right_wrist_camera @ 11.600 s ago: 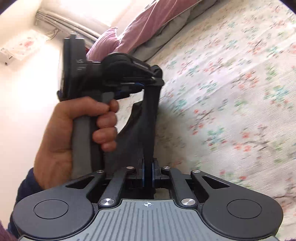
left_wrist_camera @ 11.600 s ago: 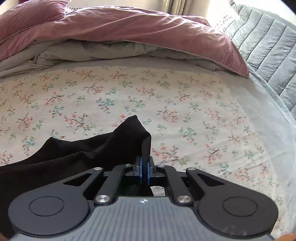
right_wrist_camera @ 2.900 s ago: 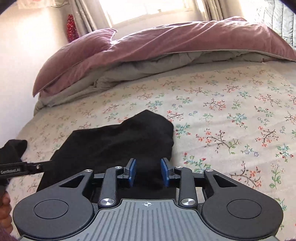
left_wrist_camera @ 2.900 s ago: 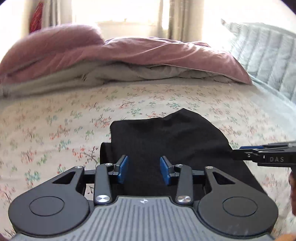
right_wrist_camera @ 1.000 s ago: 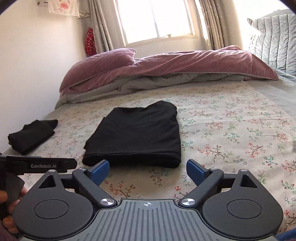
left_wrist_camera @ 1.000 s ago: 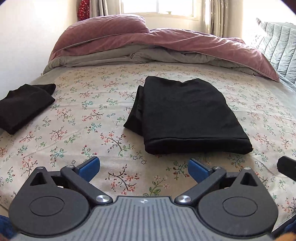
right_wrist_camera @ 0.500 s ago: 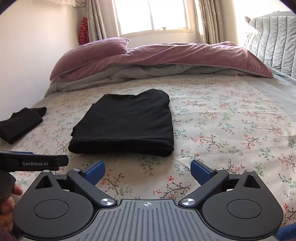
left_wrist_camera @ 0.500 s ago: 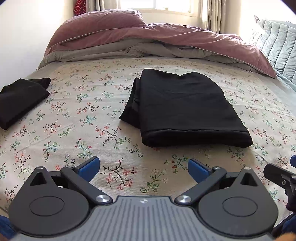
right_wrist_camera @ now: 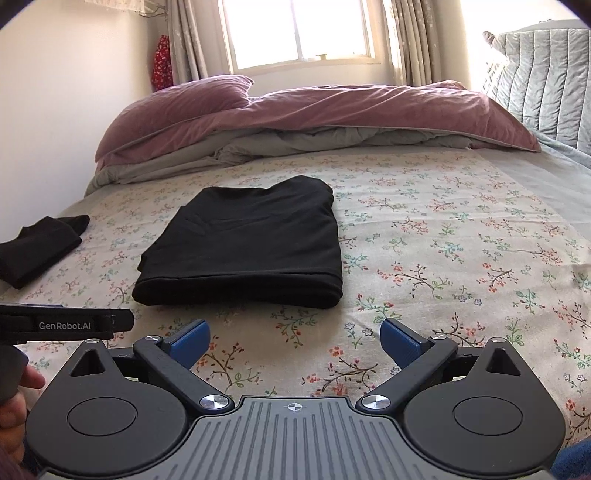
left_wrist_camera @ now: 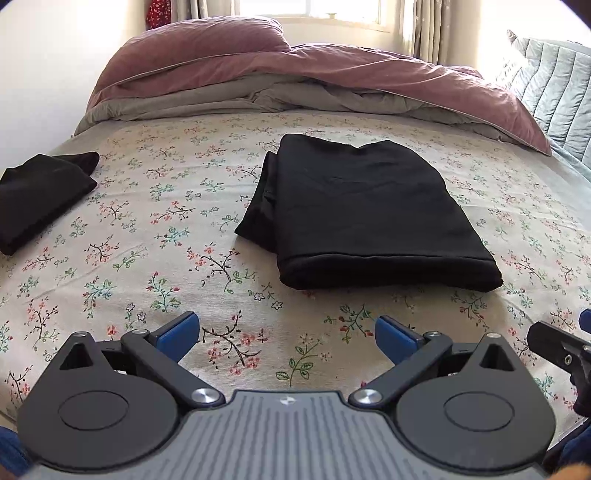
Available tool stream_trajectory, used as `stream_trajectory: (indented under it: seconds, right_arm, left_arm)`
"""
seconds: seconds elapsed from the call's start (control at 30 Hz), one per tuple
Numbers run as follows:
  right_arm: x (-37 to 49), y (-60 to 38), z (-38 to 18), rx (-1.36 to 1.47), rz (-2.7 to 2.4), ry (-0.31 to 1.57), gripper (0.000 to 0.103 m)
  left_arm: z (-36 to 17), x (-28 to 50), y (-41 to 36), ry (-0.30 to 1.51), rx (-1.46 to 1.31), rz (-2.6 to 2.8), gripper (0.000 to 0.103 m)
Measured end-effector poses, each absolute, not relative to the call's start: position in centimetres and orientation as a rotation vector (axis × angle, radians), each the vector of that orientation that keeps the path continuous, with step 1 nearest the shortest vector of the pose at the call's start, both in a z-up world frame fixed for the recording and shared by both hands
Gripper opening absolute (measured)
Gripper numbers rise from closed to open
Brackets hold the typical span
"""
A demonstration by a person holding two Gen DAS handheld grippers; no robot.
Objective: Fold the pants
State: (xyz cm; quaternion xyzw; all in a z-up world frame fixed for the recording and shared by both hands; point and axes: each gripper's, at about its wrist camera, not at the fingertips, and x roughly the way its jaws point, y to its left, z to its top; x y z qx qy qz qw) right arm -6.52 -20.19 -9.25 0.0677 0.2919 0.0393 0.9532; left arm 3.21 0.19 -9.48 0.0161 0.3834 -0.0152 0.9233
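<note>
Left wrist view: left gripper [left_wrist_camera: 287, 338], jaws spread and empty, faces the folded black pants [left_wrist_camera: 365, 214], a soft, limp matte rectangle on the floral bedsheet [left_wrist_camera: 155, 236], best pinched at its thick near fold; right wrist view: right gripper [right_wrist_camera: 293, 339], likewise spread, before the pants [right_wrist_camera: 247, 251].

Bed with floral sheet [right_wrist_camera: 443, 236]. Mauve duvet [right_wrist_camera: 332, 107] over grey lining, bunched at far end. Window [right_wrist_camera: 299, 29] on far wall, bright daylight, curtains [right_wrist_camera: 184, 40] either side. Plain wall [right_wrist_camera: 55, 92] left. Grey quilted cushion [right_wrist_camera: 546, 77] far right.
</note>
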Motion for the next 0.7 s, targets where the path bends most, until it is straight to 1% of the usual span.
stream_trajectory:
  seconds: [0.7]
  right_arm:
    - [-6.45, -20.16, -9.29, 0.136, 0.084, 0.597, 0.100]
  left_arm:
    - [-9.63, 3.20, -0.44, 0.796, 0.042, -0.042, 0.102]
